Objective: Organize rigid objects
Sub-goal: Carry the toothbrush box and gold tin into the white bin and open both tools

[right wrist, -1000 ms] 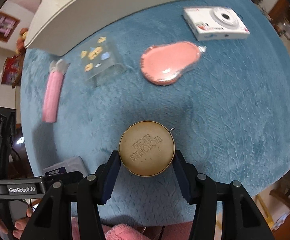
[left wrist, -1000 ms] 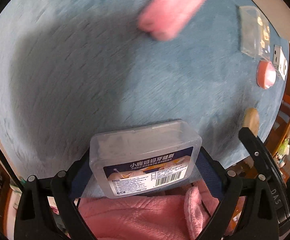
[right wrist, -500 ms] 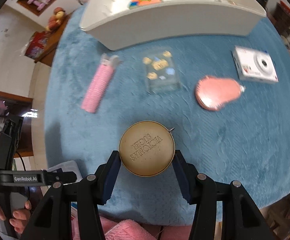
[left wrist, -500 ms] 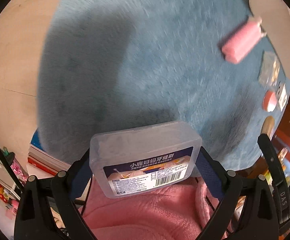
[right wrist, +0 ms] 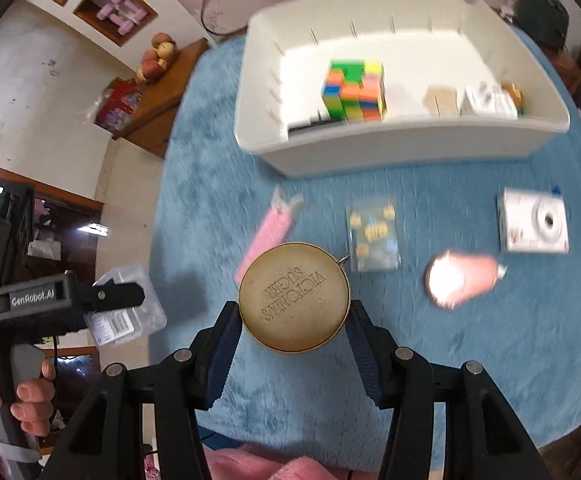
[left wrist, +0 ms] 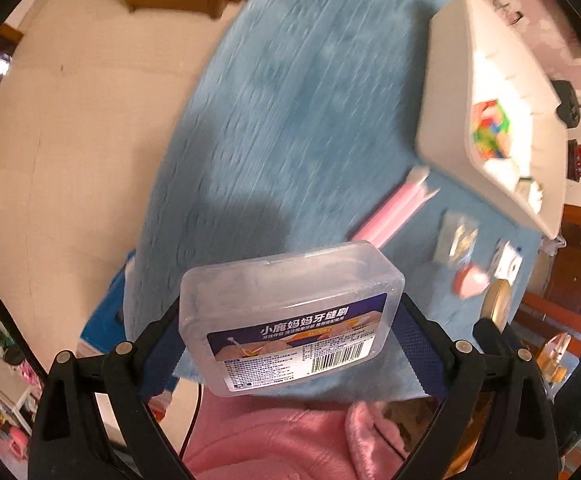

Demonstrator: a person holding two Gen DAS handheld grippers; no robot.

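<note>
1. On my left wrist view, the left claw (left wrist: 290,330) is clamped on a clear plastic box of interdental brushes (left wrist: 290,312), its blue pads pressing the box's two short ends. The box carries a navy label with Chinese print and a barcode, and I see it held up off the blue tabletop (left wrist: 290,100).
2. Past the box, a pink tube-like pack (left wrist: 394,210) lies on the tabletop, near the white storage bin (left wrist: 446,92). A scrambled puzzle cube (left wrist: 490,128) sits inside that bin.
3. Toward the right edge I make out a small clear packet (left wrist: 456,240), a pink case (left wrist: 470,283) and the round gold tin (left wrist: 497,304); this part is small and blurred.
4. A pink fleece sleeve (left wrist: 290,440) fills the bottom of that view.
5. On my right wrist view, the right claw (right wrist: 294,332) is clamped on the round gold tin (right wrist: 293,302), stamped "VICTORIA'S SUGER", pads on opposite sides of its rim. The tin is held above the tabletop (right wrist: 470,360).
6. Beyond it sits the storage bin (right wrist: 402,144), holding the puzzle cube (right wrist: 354,90) and some small boxes at its right end.
7. Between bin and tin lie the pink pack (right wrist: 268,232), the clear packet (right wrist: 373,236), the pink case (right wrist: 460,278) and a white camera box (right wrist: 532,222).
8. At the left edge, a hand (right wrist: 18,396) grips the left tool's handle, with the brush box (right wrist: 126,308) in its claw (right wrist: 120,304).
</note>
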